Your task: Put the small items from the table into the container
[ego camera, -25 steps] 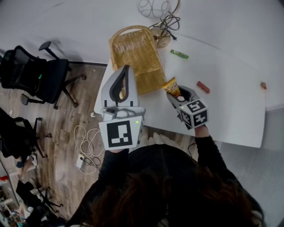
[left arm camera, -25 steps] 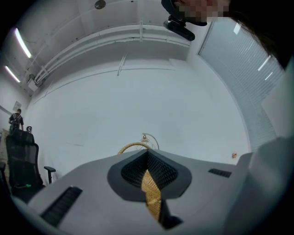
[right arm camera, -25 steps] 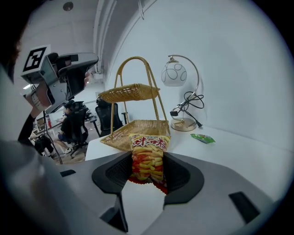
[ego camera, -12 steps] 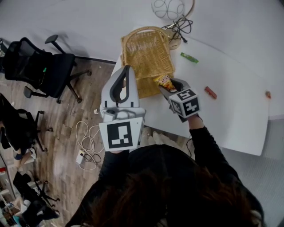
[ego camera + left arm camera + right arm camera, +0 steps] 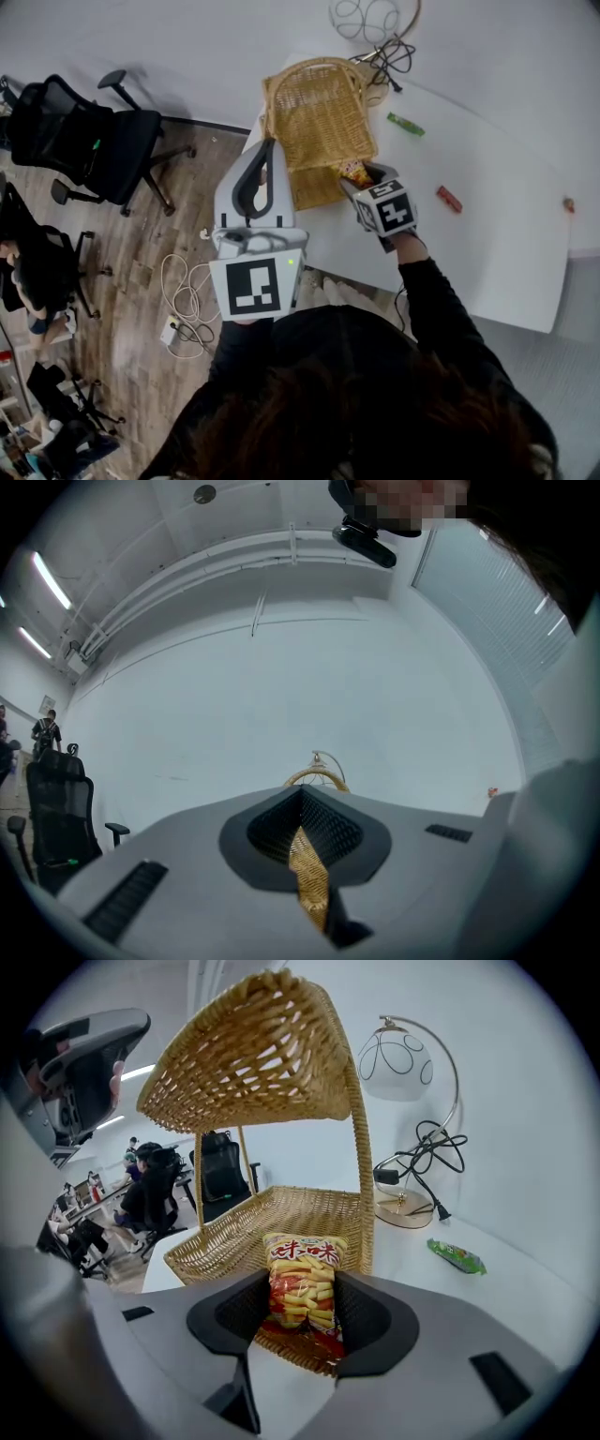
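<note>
We are doing the drop-off step for one item: the right gripper (image 5: 362, 180) is clamping a snack bag (image 5: 304, 1282) upright between its jaws, pads pressing both sides, and holding it at the front rim of the wicker basket (image 5: 314, 112), upper middle of the head view. In the right gripper view the bag is sitting centre frame, its lower end hanging just over the basket's near edge, with the hooded back rising behind it. The left gripper (image 5: 268, 146) is idling at centre left beside the basket, jaws together with nothing in them. We are judging the bag as not yet released. The next move is calling for pushing it a little further in over the woven floor, then opening the jaws so that it lands inside and not on the table (image 5: 487, 244). Waiting on the table at right are a green packet (image 5: 406, 124), a red packet (image 5: 449, 199) and a small bit (image 5: 566, 203) at the far right edge.
</note>
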Demonstrator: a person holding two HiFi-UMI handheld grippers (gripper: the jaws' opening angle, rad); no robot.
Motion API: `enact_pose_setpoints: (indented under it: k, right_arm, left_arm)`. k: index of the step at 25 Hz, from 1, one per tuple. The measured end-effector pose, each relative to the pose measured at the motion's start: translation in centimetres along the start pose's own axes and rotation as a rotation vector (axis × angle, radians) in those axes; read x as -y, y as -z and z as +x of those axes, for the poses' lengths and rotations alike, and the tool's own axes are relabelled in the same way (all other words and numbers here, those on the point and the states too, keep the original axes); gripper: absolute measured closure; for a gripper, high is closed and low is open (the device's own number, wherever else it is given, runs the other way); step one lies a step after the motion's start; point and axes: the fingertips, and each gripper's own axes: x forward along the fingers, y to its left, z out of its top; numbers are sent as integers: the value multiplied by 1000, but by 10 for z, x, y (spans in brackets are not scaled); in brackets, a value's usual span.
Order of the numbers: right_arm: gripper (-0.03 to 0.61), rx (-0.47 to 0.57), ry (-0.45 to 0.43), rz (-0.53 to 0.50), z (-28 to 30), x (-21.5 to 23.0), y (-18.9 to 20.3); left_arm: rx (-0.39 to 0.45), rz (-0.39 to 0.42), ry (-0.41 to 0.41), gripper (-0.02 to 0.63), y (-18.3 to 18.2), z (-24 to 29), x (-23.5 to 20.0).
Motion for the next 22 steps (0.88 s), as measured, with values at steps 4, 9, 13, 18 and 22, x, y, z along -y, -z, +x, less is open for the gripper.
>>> enact_pose_setpoints:
  k: [4, 9, 13, 18, 22]
  right_arm:
    - [359, -21, -14, -15, 3, 1, 5]
    - [317, -7, -27, -15, 2, 0, 3]
    - [284, 13, -46, -4, -4, -3, 2]
    - [281, 90, -57, -12, -27, -9, -11]
    - [282, 186, -36, 10, -56, -3, -28]
  left_arm:
    - [1, 3, 17, 611, 1, 4, 5]
    - [-1, 5, 25, 611, 1, 5, 8]
    - [1, 4, 29, 611, 1, 4, 10]
    - [6, 5, 38, 611, -1, 6, 14]
    - [0, 4, 47, 611, 0, 7, 20]
